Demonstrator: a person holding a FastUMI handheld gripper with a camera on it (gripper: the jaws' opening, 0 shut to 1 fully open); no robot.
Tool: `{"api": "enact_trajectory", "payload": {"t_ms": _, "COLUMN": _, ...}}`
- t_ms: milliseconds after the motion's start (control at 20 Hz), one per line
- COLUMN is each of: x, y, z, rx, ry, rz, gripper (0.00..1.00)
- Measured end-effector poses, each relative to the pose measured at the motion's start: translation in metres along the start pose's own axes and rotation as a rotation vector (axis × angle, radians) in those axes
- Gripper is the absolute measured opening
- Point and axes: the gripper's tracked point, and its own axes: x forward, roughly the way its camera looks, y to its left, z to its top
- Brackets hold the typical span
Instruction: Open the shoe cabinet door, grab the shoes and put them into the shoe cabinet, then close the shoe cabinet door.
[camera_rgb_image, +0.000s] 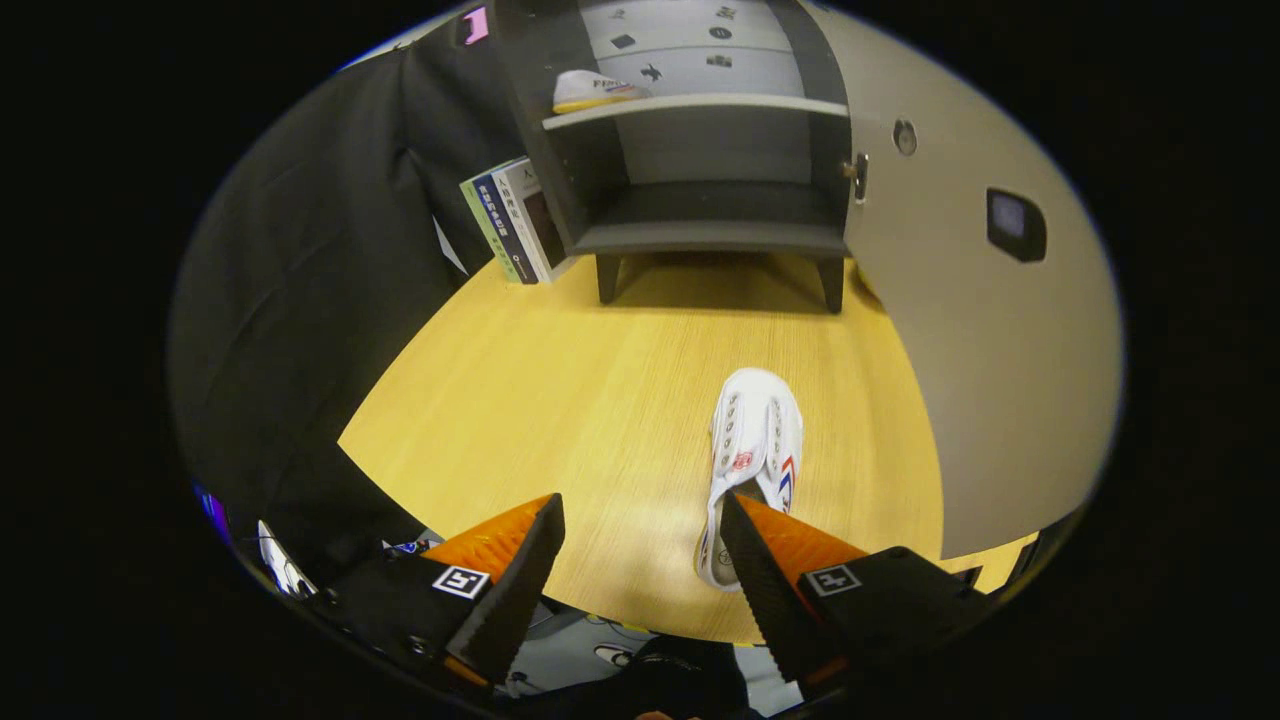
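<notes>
gripper view: tool (640, 545) spread beside white canvas shoe (752, 450).

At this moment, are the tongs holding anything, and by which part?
Nothing is held. The tongs are open above the wooden tabletop; the white canvas shoe lies by the right finger, not between both.

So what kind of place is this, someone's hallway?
Probably a staged booth rather than a home: a small open shoe cabinet and some books stand on a wooden tabletop against black cloth. One white shoe lies by the open gripper, beside its right finger.
</notes>
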Motion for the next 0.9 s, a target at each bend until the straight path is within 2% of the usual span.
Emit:
{"api": "enact_trajectory", "payload": {"t_ms": 200, "x": 0.021, "y": -0.009, "z": -0.016, "rx": -0.038, "ry": 0.075, "rz": -0.012, "gripper": 0.98}}
{"api": "enact_trajectory", "payload": {"t_ms": 400, "x": 0.037, "y": -0.023, "z": -0.025, "rx": -0.081, "ry": 0.1, "rz": -0.068, "gripper": 0.99}}
{"api": "enact_trajectory", "payload": {"t_ms": 500, "x": 0.046, "y": -0.032, "z": -0.021, "rx": -0.111, "ry": 0.077, "rz": -0.105, "gripper": 0.98}}
{"api": "enact_trajectory", "payload": {"t_ms": 900, "x": 0.077, "y": -0.04, "z": -0.001, "rx": -0.199, "ry": -0.042, "rz": -0.158, "gripper": 0.97}}
